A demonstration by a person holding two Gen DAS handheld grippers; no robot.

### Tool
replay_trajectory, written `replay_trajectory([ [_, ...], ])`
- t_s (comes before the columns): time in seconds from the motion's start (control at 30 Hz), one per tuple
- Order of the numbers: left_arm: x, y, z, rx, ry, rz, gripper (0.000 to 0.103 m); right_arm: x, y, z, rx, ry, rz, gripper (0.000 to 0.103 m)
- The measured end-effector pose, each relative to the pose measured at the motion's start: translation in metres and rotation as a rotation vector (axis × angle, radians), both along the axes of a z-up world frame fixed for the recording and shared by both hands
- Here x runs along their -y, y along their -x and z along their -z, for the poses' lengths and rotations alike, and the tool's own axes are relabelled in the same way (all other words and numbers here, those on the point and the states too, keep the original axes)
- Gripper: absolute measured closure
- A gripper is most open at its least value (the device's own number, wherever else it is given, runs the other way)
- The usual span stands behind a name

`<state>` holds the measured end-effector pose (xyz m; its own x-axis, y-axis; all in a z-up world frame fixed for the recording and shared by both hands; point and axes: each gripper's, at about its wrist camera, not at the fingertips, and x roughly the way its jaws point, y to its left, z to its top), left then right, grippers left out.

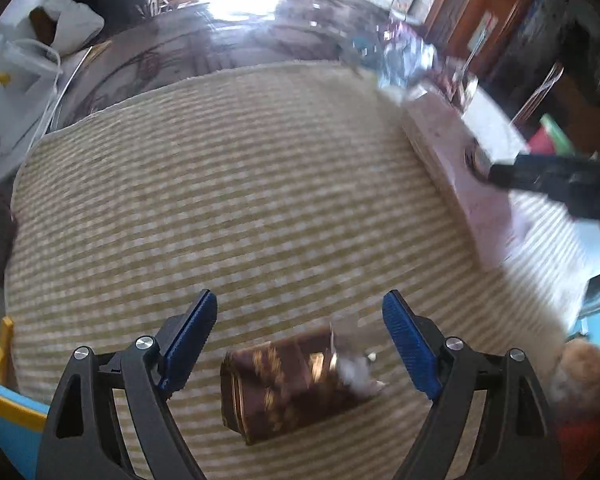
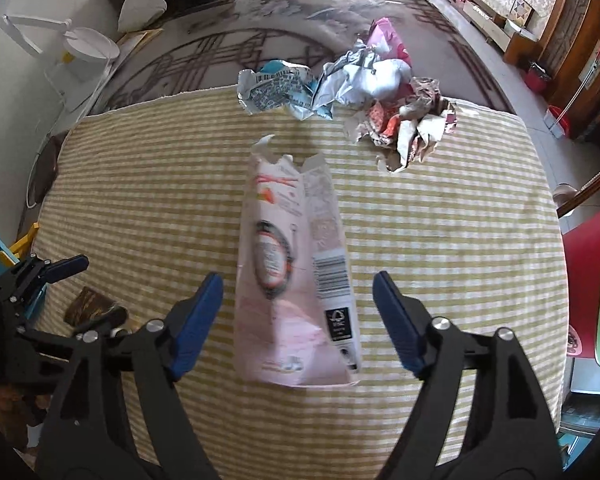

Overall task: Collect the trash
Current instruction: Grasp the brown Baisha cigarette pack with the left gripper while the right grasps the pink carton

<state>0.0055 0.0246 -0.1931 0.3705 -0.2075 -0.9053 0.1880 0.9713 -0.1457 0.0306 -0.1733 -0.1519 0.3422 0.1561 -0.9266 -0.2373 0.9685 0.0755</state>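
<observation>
The pink carton (image 2: 296, 276) lies flat along the middle of the desk (image 2: 460, 240), its torn mouth toward the far edge. It looks light, thin and easily crushed; a pinch across its 2 long edges near the barcode end seems safest. The right gripper (image 2: 298, 320) hangs over it with fingers spread, pads clear of both sides.

Near the near-left corner lies 1 brown wrapper (image 1: 284, 384), flat and glossy, probably slippery, with a pale torn scrap at 1 end. The left gripper (image 1: 300, 344) straddles it, fingers wide, not touching.

Along the far edge sit crumpled, soft pieces: 1 blue-white bag (image 2: 276, 90), 1 silvery wad (image 2: 364, 76), 1 pink bag (image 2: 386, 38) and 1 paper wad (image 2: 410, 126).
</observation>
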Motion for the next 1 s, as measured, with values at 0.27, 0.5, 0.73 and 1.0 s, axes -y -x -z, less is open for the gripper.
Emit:
replay_trajectory([
  [0.27, 0.004, 0.034, -0.01, 0.057, -0.113, 0.208, 0.022, 0.003, 0.0, 0.006, -0.017, -0.009, 0.01, 0.018],
  [0.5, 0.017, 0.047, 0.008, 0.032, -0.192, 0.339, 0.02, 0.001, 0.002, 0.01, -0.028, -0.012, 0.01, 0.014],
  [0.73, 0.027, 0.019, 0.021, 0.002, -0.253, 0.192, 0.022, -0.001, 0.004, 0.011, -0.033, -0.015, 0.015, 0.014],
  [1.0, -0.012, 0.007, -0.007, -0.012, -0.028, 0.007, 0.021, 0.004, -0.004, 0.016, -0.044, -0.015, 0.043, 0.005],
])
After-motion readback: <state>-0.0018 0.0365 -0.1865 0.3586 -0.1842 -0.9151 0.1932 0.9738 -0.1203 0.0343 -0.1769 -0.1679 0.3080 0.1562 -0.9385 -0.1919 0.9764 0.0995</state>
